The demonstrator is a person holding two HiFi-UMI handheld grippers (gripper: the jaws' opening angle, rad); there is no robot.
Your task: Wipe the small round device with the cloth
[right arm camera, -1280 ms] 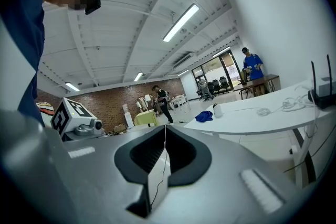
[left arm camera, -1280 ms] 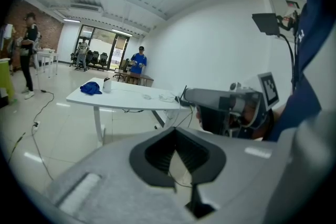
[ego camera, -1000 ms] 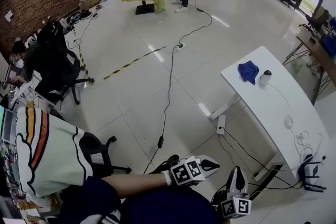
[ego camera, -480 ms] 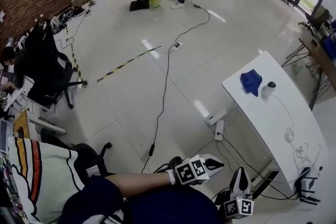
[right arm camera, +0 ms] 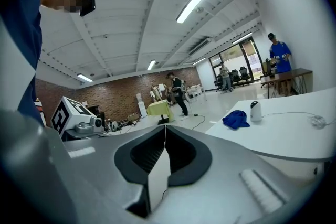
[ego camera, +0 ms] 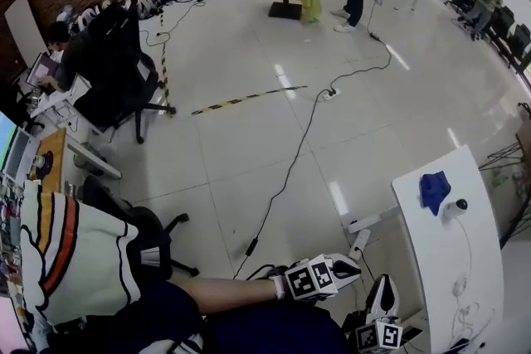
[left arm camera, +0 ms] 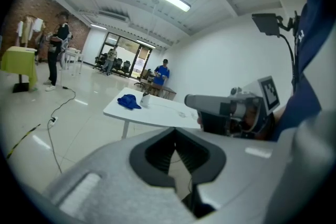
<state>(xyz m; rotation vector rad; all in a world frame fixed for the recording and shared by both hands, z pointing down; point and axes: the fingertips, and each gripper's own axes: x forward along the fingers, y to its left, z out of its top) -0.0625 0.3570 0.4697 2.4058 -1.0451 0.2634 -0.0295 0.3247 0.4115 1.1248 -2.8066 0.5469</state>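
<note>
Head view: round device (ego camera: 455,206) tiny, beside cloth (ego camera: 433,188); table (ego camera: 444,278) cut off below.

Ahead of your right gripper (ego camera: 382,284), on the table (ego camera: 452,278), the cloth (ego camera: 434,188) lies left of the small round device (ego camera: 455,206).

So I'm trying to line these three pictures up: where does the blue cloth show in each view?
Head view: the blue cloth lies near the right edge, on the white table's far end.
Left gripper view: left of centre, on the table's left end.
Right gripper view: right of centre.
Shared landmark: the small white device just right of the cloth.
</note>
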